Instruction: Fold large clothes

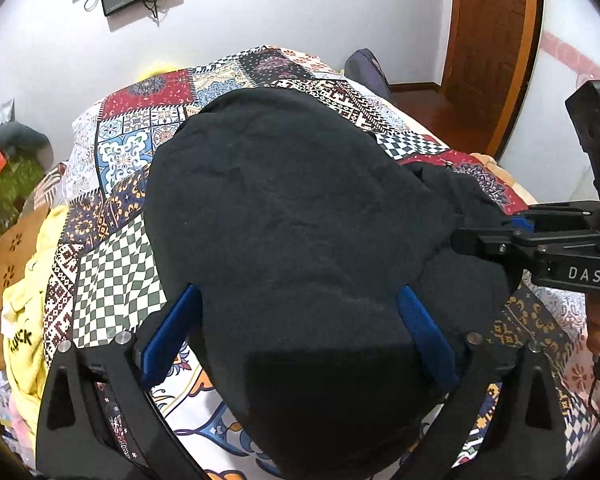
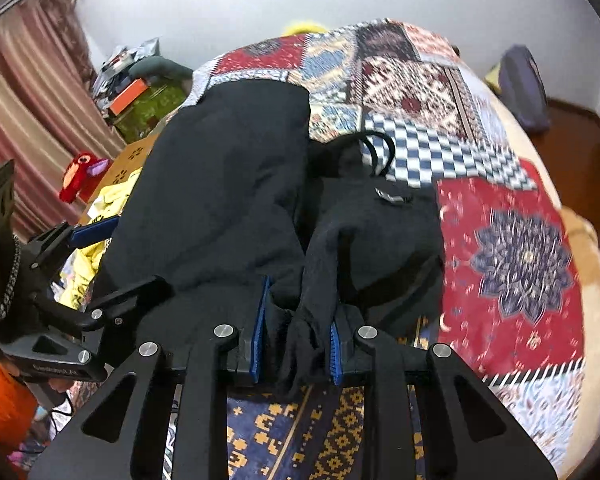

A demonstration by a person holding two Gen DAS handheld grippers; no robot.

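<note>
A large black garment (image 1: 284, 200) lies folded lengthwise on the patchwork bedspread (image 1: 120, 264). In the left wrist view my left gripper (image 1: 306, 332) stands wide open, its blue pads on either side of the garment's near end. My right gripper (image 1: 516, 226) comes in from the right, shut on the garment's edge. In the right wrist view the right gripper (image 2: 298, 340) has its blue pads pinched on a bunch of black fabric (image 2: 308, 320), while the rest of the garment (image 2: 228, 184) stretches away. The left gripper (image 2: 116, 256) shows at the left, open over the cloth.
A yellow garment (image 1: 24, 320) lies at the bed's left edge beside a brown cardboard box (image 1: 8, 264). A red plush toy (image 2: 80, 176), clutter and a striped curtain (image 2: 28, 92) stand left. A wooden door (image 1: 488, 40) and a dark backpack (image 2: 520, 84) are to the right.
</note>
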